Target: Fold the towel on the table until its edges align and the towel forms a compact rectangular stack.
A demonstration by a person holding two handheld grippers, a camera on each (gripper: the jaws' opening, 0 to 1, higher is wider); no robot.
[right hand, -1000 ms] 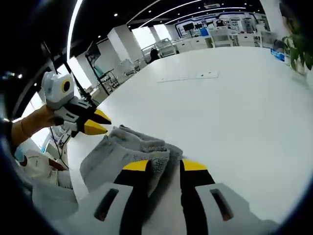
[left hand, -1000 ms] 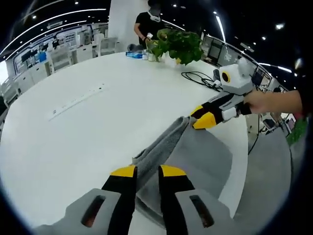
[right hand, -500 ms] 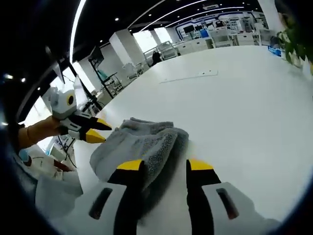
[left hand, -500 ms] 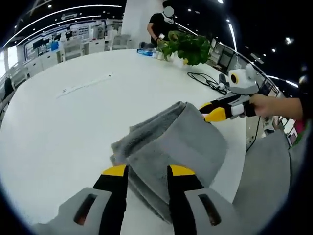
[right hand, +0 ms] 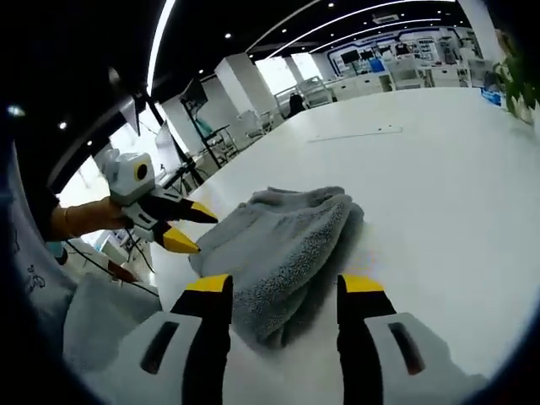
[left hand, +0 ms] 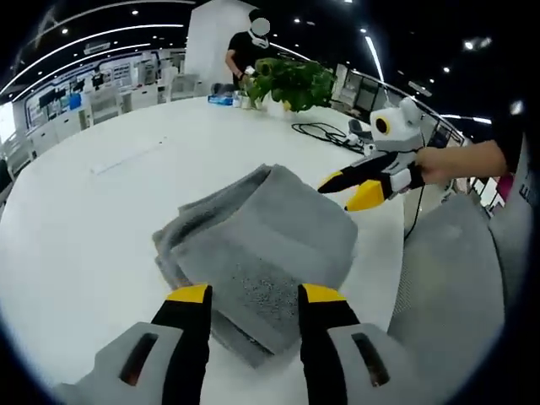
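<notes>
On the white table [left hand: 101,219], a leafy green plant [left hand: 291,80] stands at the far edge beside a person in black [left hand: 246,52], with a black cable [left hand: 325,132] coiled nearby. The grey towel [left hand: 257,253] lies folded in a thick stack near the table's edge. The left gripper [left hand: 251,295] and right gripper [right hand: 285,285] each hover just above it with jaws spread wide, holding nothing.
</notes>
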